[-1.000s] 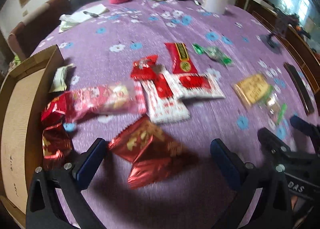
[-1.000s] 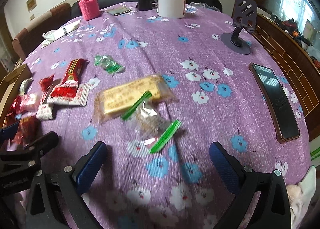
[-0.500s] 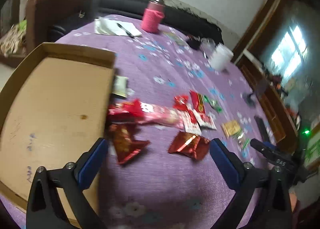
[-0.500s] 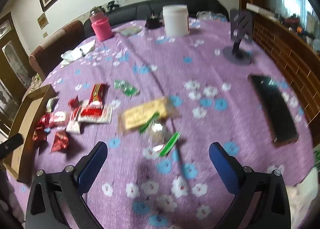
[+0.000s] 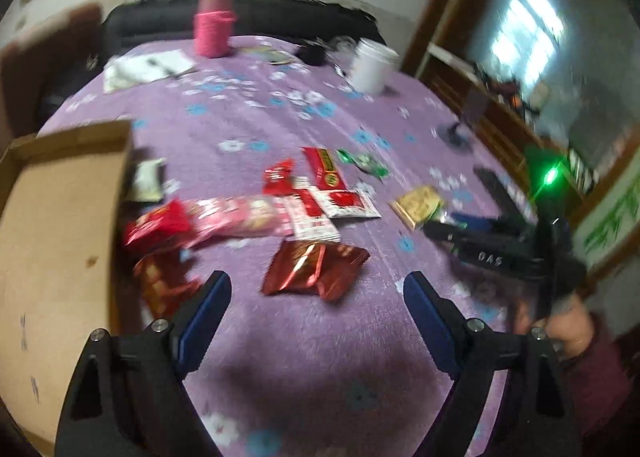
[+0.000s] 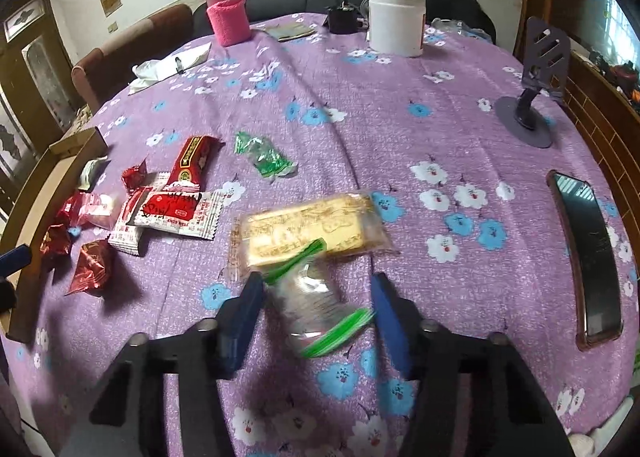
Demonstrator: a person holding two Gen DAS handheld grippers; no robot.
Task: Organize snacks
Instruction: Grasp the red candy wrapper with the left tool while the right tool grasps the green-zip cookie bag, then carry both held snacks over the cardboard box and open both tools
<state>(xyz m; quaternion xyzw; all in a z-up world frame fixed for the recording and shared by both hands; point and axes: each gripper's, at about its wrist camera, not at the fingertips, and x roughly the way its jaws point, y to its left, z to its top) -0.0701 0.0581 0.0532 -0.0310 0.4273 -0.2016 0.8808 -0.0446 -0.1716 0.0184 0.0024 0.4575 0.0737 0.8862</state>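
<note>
At the flowered purple tablecloth (image 6: 400, 129), my right gripper (image 6: 316, 313) sat low, its blue fingers (image 6: 242, 317) partly spread on either side of a clear snack packet with green ends (image 6: 316, 305). Motion blur kept me from telling whether the pads touched it. That packet overlapped the near edge of a yellow biscuit pack (image 6: 308, 225).

My left gripper (image 5: 316, 321) hung above the cloth with its fingers (image 5: 204, 321) wide apart and nothing between them; a shiny red foil packet (image 5: 316, 269) lay just ahead of them.

The other snacks lay scattered beside a cardboard box (image 5: 52, 241) at my left: a pink-and-white packet (image 5: 236, 215), red-and-white sachets (image 6: 176, 213), a long red bar (image 6: 192, 161) and a green-wrapped sweet (image 6: 264, 157).

Well beyond stood a white jar (image 6: 396, 21) and a pink-sleeved flask (image 6: 226, 13). A phone (image 6: 588, 257) lay by the right-hand edge, near a grey stand (image 6: 536, 89).
</note>
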